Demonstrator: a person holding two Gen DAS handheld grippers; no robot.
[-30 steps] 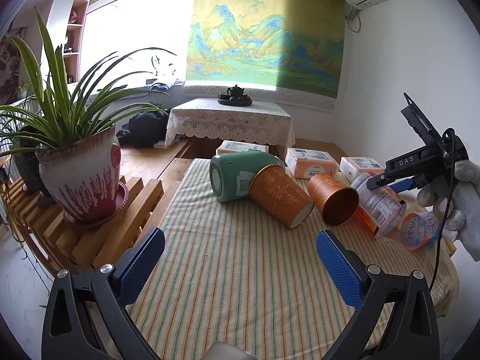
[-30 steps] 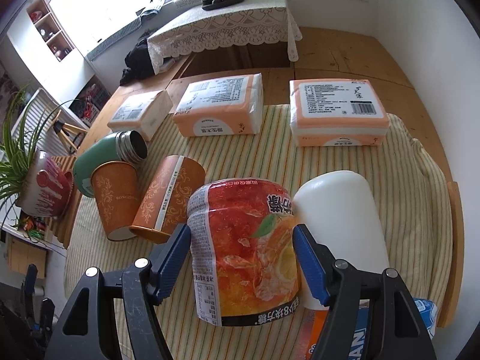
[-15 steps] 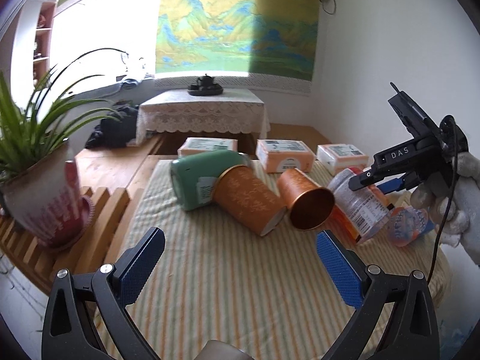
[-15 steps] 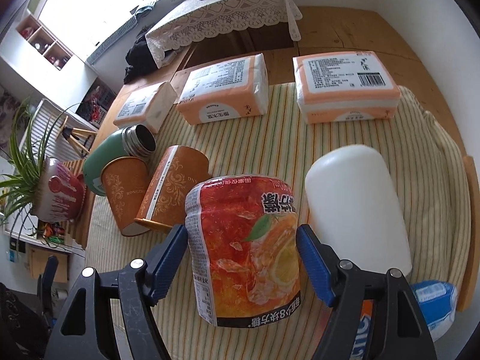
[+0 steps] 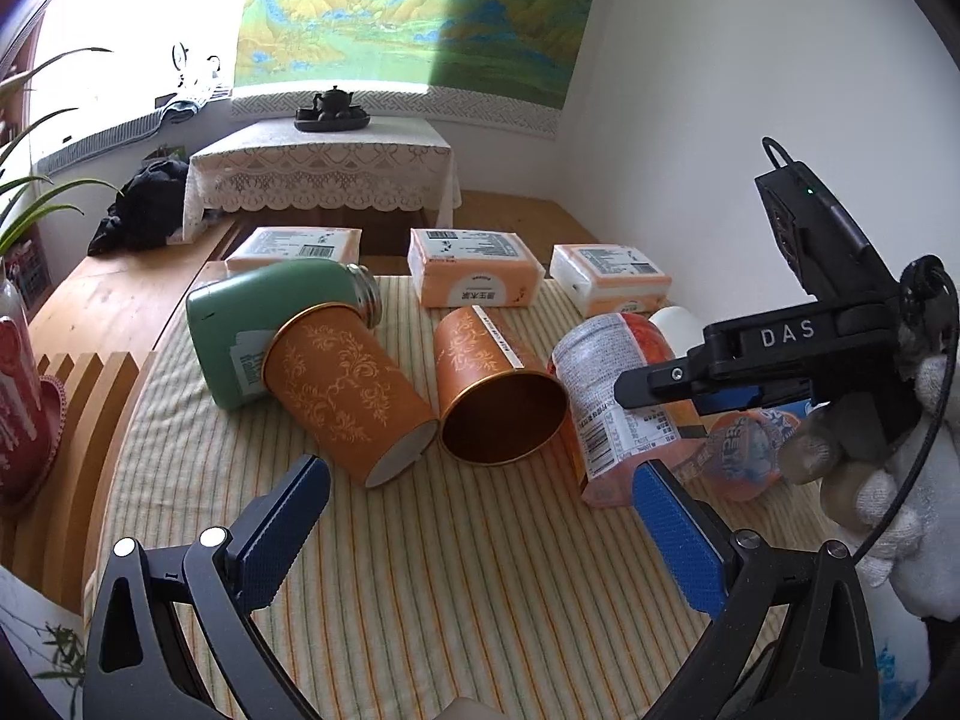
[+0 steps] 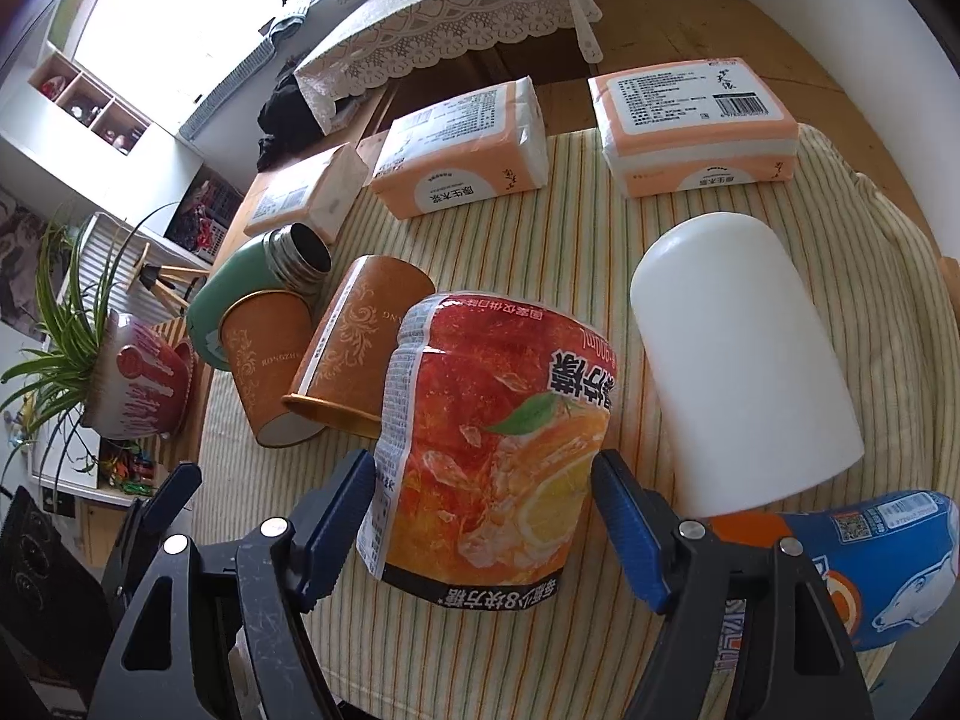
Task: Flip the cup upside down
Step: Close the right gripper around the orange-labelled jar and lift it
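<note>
Two orange paper cups lie on their sides on the striped cloth. One cup [image 5: 498, 396] shows its open mouth toward me; it also shows in the right wrist view [image 6: 354, 348]. The other cup [image 5: 345, 396] leans on a green flask [image 5: 270, 330]. My left gripper [image 5: 480, 534] is open and empty, a little in front of both cups. My right gripper [image 6: 486, 516] is open, its pads on either side of an orange drink bottle [image 6: 498, 450] lying on the cloth; I cannot tell whether they touch it. A white cup [image 6: 744, 372] lies beside the bottle.
Three tissue packs [image 5: 474, 273] lie along the far edge of the table. A blue-labelled bottle [image 6: 864, 570] lies at the right. A potted plant [image 6: 138, 384] stands on a slatted stand at the left. A lace-covered low table [image 5: 324, 174] stands behind.
My left gripper has swung right and moved closer to the cups; the plant has slid out of its view. My right gripper has moved slightly nearer along the orange bottle.
</note>
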